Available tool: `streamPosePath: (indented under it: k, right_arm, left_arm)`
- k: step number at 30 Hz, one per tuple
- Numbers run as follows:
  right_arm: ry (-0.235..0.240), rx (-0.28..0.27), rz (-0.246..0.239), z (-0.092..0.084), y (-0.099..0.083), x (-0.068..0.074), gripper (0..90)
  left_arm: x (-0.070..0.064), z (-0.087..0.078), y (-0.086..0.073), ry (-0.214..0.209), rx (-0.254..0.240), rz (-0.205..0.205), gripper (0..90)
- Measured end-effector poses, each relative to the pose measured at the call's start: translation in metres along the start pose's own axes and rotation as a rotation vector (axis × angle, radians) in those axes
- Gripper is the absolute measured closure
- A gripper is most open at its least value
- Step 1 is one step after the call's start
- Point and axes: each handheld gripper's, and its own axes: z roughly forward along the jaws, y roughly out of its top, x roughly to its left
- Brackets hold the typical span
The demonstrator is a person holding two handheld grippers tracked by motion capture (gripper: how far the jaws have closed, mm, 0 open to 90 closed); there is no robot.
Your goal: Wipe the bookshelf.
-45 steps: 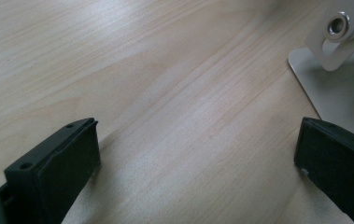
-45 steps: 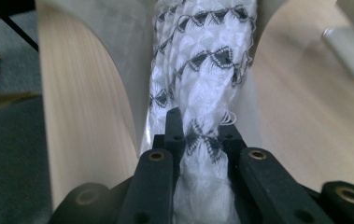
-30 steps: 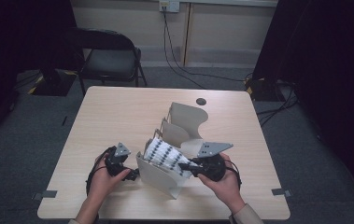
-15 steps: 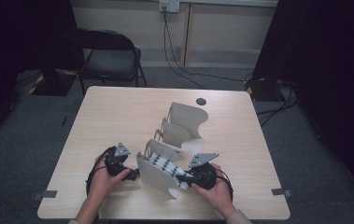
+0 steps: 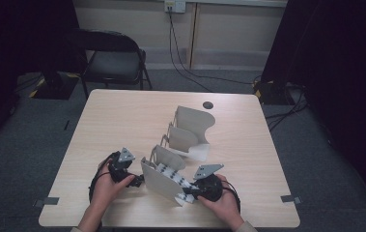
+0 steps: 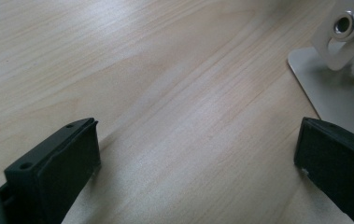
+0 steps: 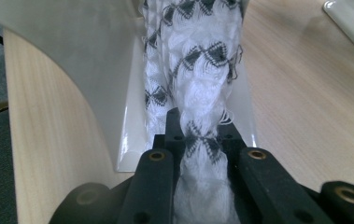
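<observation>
Lowering since a second ago, the right gripper (image 7: 201, 128) is pinching the patterned white cloth (image 7: 198, 60) into the near holder (image 5: 159, 181); the left gripper (image 5: 131, 177), spread, is idling beside it.

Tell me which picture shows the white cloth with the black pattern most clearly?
The right gripper view: the white knitted cloth with black diamond marks runs up its middle, pinched in the right gripper and lying in a pale open-topped holder. The high view shows it small, inside that holder. The left gripper view gives bare table.
</observation>
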Motion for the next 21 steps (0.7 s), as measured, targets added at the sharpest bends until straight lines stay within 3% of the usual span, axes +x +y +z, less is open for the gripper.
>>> streamPosePath:
  k: [8, 16, 21]
  right_arm:
    - [-0.003, -0.02, -0.037, -0.018, 0.009, 0.005, 80.6]
    - [-0.022, -0.113, -0.088, -0.052, 0.037, 0.012, 80.6]
    - [-0.043, -0.167, -0.095, -0.061, 0.057, 0.011, 80.6]
  left_arm:
    - [0.0, 0.0, 0.0, 0.0, 0.0, 0.0, 0.0]
    - [0.0, 0.0, 0.0, 0.003, 0.001, 0.002, 0.0]
    - [0.0, 0.0, 0.0, 0.002, 0.001, 0.003, 0.0]
